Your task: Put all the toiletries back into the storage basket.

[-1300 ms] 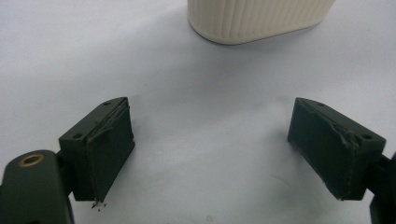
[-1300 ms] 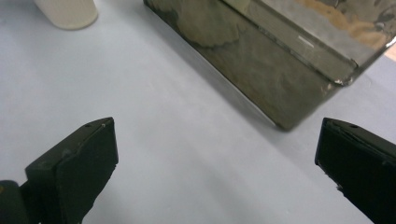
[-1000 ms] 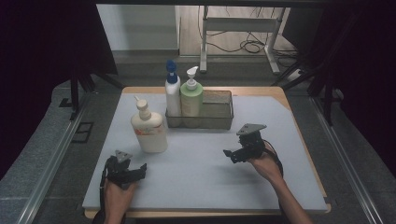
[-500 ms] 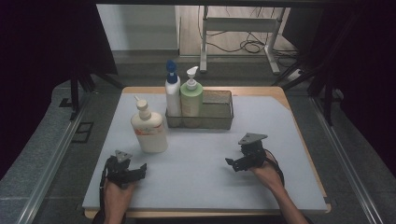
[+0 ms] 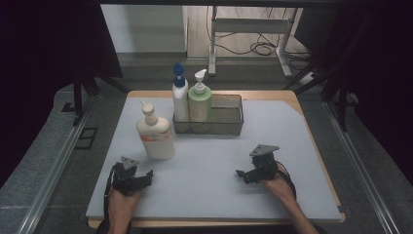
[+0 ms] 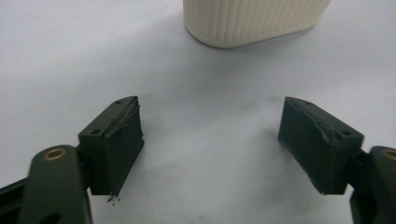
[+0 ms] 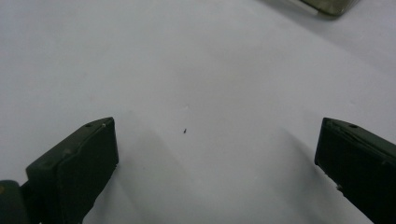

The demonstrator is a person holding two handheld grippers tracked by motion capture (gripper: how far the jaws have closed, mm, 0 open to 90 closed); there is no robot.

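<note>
A cream pump bottle (image 5: 156, 136) stands on the grey table mat (image 5: 209, 161), left of centre. My left gripper (image 5: 142, 178) rests near the front left, just in front of that bottle. In the left gripper view the bottle's ribbed base (image 6: 254, 21) sits beyond my left gripper (image 6: 210, 140). Its jaws have just been closing a little but still stand wide apart, with nothing between them. My right gripper (image 5: 243, 174) sits low at the front right, open, and in the right gripper view it (image 7: 215, 154) holds nothing over bare mat.
A dark mesh basket (image 5: 229, 117) stands at the back centre, holding a white bottle with a blue cap (image 5: 179, 100) and a green bottle with a white pump (image 5: 199, 102). A corner of the basket (image 7: 327, 5) shows in the right gripper view.
My right gripper has sunk toward the mat and drawn nearer the front edge. The left hand has stayed in place. The bottles have not moved.
</note>
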